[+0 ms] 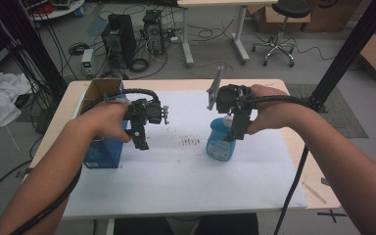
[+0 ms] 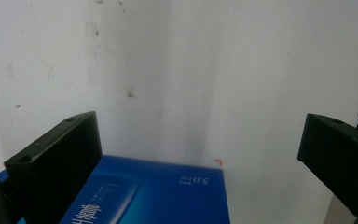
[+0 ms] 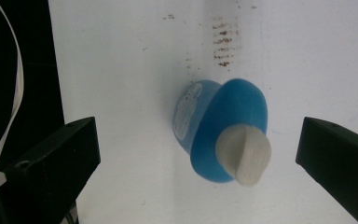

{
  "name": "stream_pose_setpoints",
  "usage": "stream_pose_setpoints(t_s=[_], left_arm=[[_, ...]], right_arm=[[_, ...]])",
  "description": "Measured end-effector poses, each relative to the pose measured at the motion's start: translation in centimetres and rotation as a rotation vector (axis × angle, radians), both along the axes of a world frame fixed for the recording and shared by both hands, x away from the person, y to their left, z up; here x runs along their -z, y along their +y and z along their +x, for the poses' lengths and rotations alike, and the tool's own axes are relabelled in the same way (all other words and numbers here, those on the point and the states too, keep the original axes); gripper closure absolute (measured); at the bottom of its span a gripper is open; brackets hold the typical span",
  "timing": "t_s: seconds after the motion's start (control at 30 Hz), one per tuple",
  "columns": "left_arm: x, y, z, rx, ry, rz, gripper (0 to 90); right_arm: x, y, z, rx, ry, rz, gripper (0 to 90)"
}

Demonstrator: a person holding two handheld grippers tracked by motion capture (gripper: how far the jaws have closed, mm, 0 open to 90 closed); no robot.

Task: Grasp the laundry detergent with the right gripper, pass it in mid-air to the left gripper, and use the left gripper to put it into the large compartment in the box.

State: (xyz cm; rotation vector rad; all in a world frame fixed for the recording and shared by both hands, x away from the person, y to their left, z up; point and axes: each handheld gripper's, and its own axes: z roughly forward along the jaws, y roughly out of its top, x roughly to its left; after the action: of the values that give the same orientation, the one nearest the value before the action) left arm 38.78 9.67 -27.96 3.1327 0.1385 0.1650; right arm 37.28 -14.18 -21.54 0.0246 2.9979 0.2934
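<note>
The right gripper (image 1: 239, 128) hangs directly over the blue plastic bottle with a white cap (image 1: 221, 143), jaws pointing down. In the right gripper view its two black jaws stand wide apart with nothing between them but air, and the bottle (image 3: 223, 130) stands upright below them, its cap roughly centred in the gap and closer to the right jaw than the left. Neither jaw touches the bottle.

The bottle stands on the white-covered surface (image 1: 186, 181), a little right of its middle. A patch of dark smudges (image 1: 191, 142) marks the cover just to the bottle's left. Bare white cover lies all round the bottle: a broad band toward the near edge, a narrower strip toward the right edge, and an open stretch between the bottle and the left gripper.

The left gripper (image 1: 139, 139) is held above the surface beside the blue cardboard box with an open brown top (image 1: 103, 149), which stands near the left edge. In the left gripper view its jaws are also spread wide, holding nothing; the box's blue printed face (image 2: 154, 196) shows low in the frame, next to the left jaw, with plain white surface (image 2: 191, 70) beyond it.

The two grippers are well apart. Past the far edge lies grey floor with computer towers (image 1: 120, 36) and loose cables.
</note>
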Motion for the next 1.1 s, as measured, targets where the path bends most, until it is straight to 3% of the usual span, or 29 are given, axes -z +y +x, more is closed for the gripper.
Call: stream_pose_setpoints(t_s=[0.23,0.47,0.7,0.87,1.1], left_arm=[[0.1,0.3,-0.1,0.004,0.0,0.015,0.1],[-0.2,0.5,-0.2,0.004,-0.006,-0.002,0.1],[-0.3,0.7,-0.4,0.007,-0.009,-0.005,0.0],[-0.5,0.6,-0.6,0.012,-0.015,-0.008,0.0],[-0.8,0.6,-0.9,0.015,-0.022,-0.013,0.1]], right_arm=[[0.2,-3.0,0.0,0.081,-0.003,0.049,0.0],[1.0,-5.4,-0.3,0.137,0.0,0.07,0.0],[3.6,-9.2,-0.6,0.226,0.015,0.156,0.0],[5.8,-10.8,-0.6,0.263,0.031,0.211,0.0],[8.2,-11.8,-0.7,0.299,0.011,0.353,0.0]])
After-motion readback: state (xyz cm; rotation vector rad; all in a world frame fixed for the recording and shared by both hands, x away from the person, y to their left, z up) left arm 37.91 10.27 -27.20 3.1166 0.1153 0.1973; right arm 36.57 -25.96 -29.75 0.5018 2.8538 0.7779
